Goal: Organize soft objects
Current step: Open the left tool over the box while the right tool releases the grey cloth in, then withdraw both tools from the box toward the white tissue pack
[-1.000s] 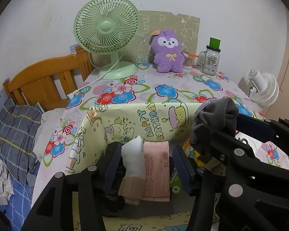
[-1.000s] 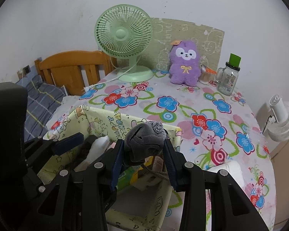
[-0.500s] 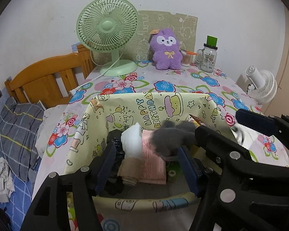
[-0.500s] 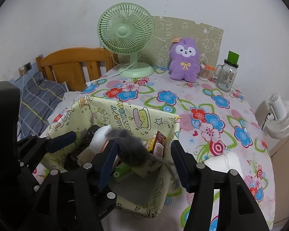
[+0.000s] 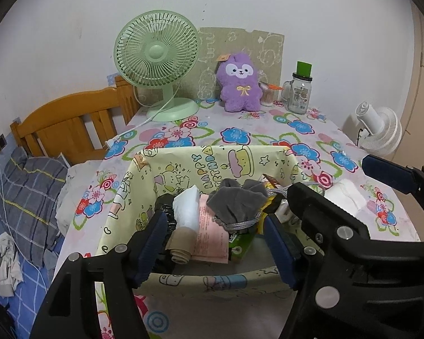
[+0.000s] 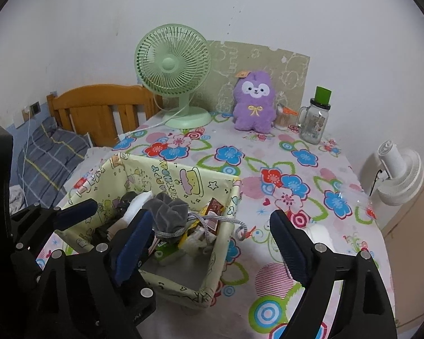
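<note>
Blue-padded and spreading wider, the right tongs (image 6: 209, 243) are letting go: nothing sits between the pads, and the grey drawstring pouch (image 6: 169, 216) lies free in the basket, up against the inner face of the left-hand pad, not gripped. Its grey cord (image 6: 223, 221) trails over the basket's right-hand rim, towards the gap of the right tongs.

Over to the left tongs (image 5: 214, 240), jaws also opening, empty, poised over the near rim of the yellow fabric basket (image 5: 200, 279). From this wrist view the pouch (image 5: 236, 204) lies dead ahead, just beyond the pad tips, piled on a pink packet (image 5: 212, 237) beside a white wad (image 5: 188, 207) and a beige roll (image 5: 181, 244).

So what's left out on the flowered desk (image 6: 282, 152)? A white soft roll (image 5: 343, 196), just outside the basket's right wall. From the right wrist camera it peeks out behind the right-hand pad (image 6: 320, 233), close in. My read: the right tongs are plainly nearer, and they would need to swing to the right and away from the basket to take it; its long axis seems to run across the desk, though it is too hidden to be sure. The purple plush (image 6: 254, 101) sits upright well back by the wall, between the green fan (image 6: 173, 65) and the glass jar (image 6: 315, 123), straight ahead of both tongs.
</note>
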`<state>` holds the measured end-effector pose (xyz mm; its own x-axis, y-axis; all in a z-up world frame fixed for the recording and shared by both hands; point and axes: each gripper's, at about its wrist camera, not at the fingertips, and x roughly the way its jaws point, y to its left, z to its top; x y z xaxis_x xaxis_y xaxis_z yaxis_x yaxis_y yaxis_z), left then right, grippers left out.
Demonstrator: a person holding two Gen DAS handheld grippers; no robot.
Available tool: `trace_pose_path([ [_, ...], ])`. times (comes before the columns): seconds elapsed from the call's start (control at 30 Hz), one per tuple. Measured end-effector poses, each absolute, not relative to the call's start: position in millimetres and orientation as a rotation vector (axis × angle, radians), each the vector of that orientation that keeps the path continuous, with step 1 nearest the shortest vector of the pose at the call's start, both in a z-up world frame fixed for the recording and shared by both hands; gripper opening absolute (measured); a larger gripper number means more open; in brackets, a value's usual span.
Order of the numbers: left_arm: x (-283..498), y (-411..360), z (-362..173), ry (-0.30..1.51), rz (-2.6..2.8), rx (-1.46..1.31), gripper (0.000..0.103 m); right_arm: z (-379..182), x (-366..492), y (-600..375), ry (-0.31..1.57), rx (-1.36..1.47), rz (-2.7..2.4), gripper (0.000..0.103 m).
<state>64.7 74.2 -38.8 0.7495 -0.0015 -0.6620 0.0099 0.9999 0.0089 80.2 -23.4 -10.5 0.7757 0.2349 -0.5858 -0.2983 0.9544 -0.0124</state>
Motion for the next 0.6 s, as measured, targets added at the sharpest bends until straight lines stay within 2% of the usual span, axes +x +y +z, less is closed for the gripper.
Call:
trace_pose_path([
  [0.6, 58, 37, -20, 0.69, -0.047, 0.044, 0.082, 6, 70, -62, 0.577, -0.068, 0.247, 0.096],
])
